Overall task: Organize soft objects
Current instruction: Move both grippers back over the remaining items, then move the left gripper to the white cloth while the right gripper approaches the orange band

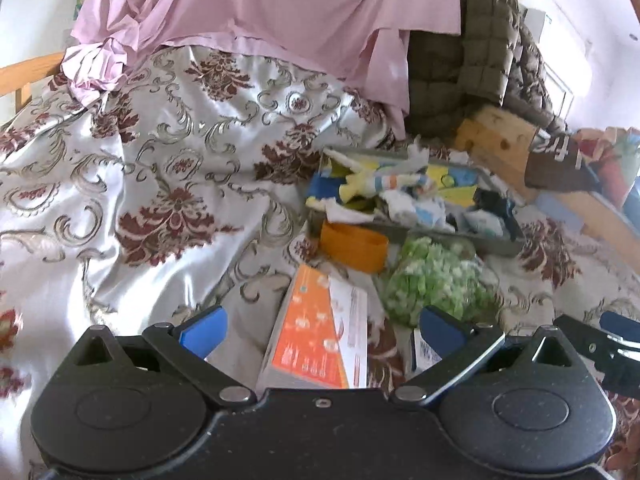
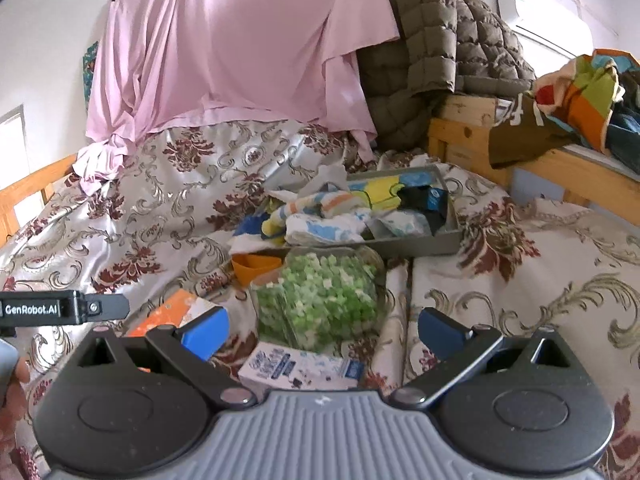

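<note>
A grey tray [image 1: 460, 237] [image 2: 416, 246] lies on the patterned bedspread, holding a heap of small soft cloths [image 1: 384, 189] [image 2: 320, 205] in white, yellow, blue and orange. My left gripper [image 1: 322, 332] stands open over an orange-and-white box [image 1: 320, 344], with its blue pads well apart and touching nothing. My right gripper [image 2: 322, 334] is open too, above a clear bag of green pieces [image 2: 320, 300] [image 1: 432, 280] and a white-and-blue carton [image 2: 300, 368]. Both grippers hover short of the tray. The left gripper's side [image 2: 60, 308] shows at the left edge of the right wrist view.
An orange cup [image 1: 354, 246] [image 2: 254, 266] sits in front of the tray. A pink sheet [image 1: 260, 4] [image 2: 224, 48] and an olive quilted jacket [image 1: 460, 60] [image 2: 436, 40] drape at the back. A wooden bed frame [image 2: 560, 168] with piled clothes stands at the right.
</note>
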